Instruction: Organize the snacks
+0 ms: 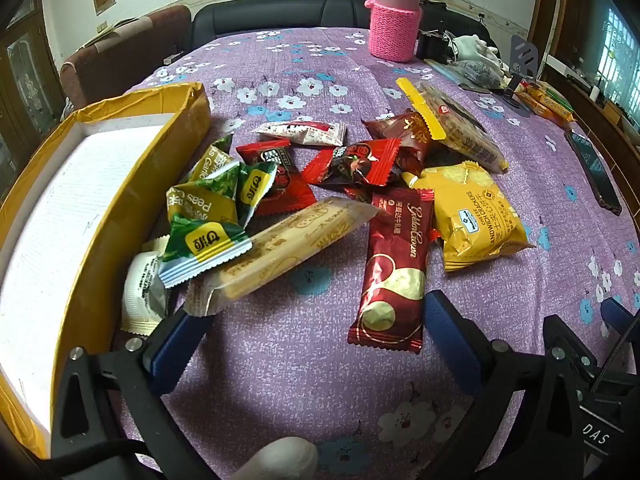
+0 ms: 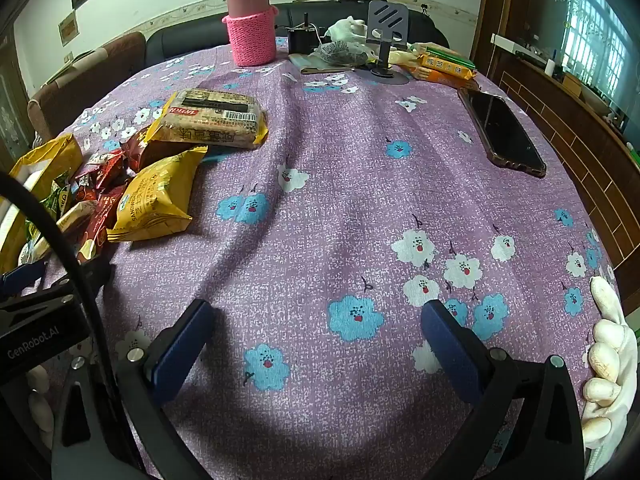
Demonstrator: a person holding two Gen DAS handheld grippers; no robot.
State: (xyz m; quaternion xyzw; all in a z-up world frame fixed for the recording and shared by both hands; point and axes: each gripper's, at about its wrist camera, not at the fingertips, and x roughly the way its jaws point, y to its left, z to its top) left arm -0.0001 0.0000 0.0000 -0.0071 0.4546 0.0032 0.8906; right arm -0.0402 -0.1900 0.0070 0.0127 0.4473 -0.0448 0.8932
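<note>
Both hand-held grippers gape beside snacks (image 1: 344,184).

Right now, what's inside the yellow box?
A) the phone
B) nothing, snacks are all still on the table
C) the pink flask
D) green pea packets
B: the yellow box shows only its bare white bottom in the part the left wrist view shows, while the green pea packets and the other snacks lie beside it on the tablecloth; the phone and the pink flask sit farther off.
</note>
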